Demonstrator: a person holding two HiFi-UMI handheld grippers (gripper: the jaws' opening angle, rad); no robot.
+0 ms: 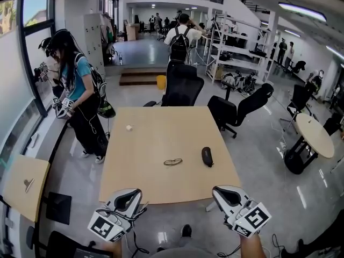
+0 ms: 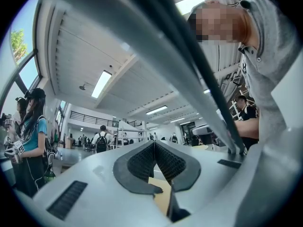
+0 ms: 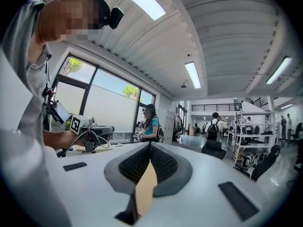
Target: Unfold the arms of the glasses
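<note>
A pair of thin dark-framed glasses [image 1: 173, 162] lies folded on the wooden table [image 1: 156, 181], a little right of its middle. A black glasses case [image 1: 207, 156] rests just to their right. My left gripper [image 1: 131, 194] is held low at the table's near edge, well short of the glasses. My right gripper [image 1: 223, 190] hangs at the near right corner. In the left gripper view my left gripper [image 2: 154, 146] has its pads meeting with nothing between them. In the right gripper view my right gripper [image 3: 150, 147] is shut and empty too. Neither gripper view shows the glasses.
A small white object [image 1: 129, 127] sits on the table's far left part. Black office chairs [image 1: 183, 85] stand behind the table and another chair [image 1: 242, 107] at its right. A person in a teal shirt [image 1: 78, 95] stands at the left by the window.
</note>
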